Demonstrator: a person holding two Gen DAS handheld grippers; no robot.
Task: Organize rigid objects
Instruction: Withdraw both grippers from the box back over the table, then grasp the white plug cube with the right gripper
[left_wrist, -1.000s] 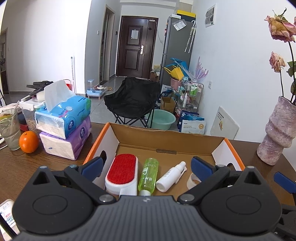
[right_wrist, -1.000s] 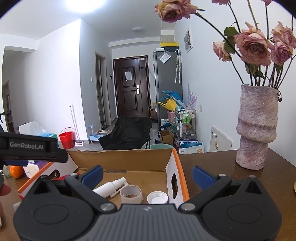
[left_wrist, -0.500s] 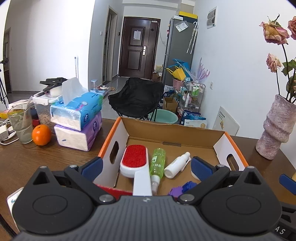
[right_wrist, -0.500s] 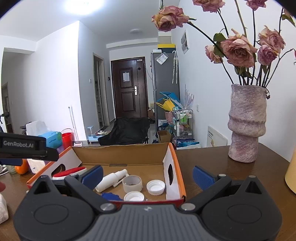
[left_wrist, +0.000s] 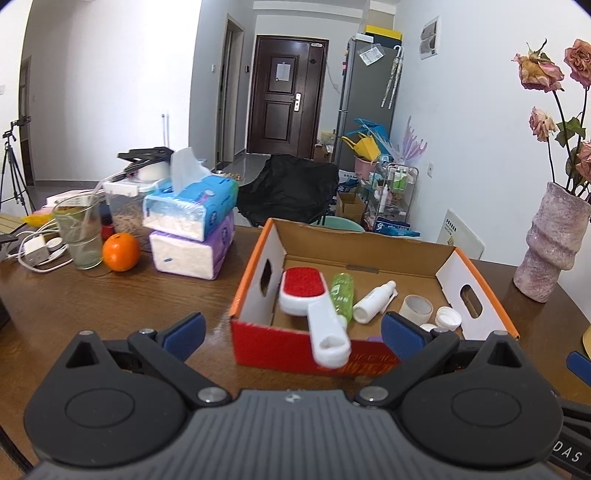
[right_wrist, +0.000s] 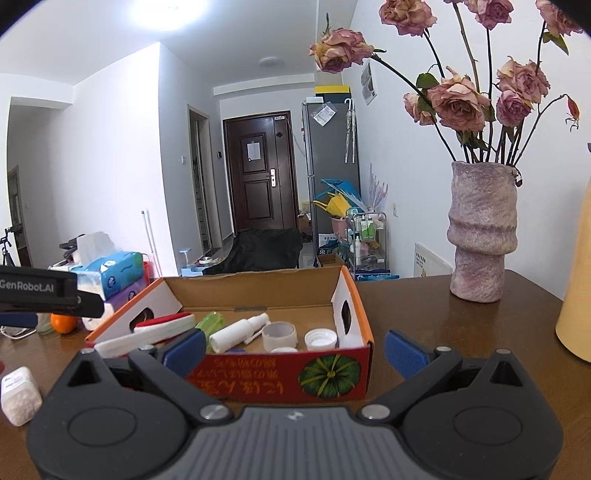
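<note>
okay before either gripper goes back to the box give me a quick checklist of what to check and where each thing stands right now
1. Left gripper open and empty: ok.
2. Right gripper open and empty: ok.
3. Lint brush fully inside the cardboard box: not ok, its white handle sticks out over the red front wall.
4. Green bottle and white spray bottle lying inside the box: ok.
5. Small white container on the table left of the box, put away: not ok, it sits outside.
6. Vase upright and apart from the box: ok.
</note>
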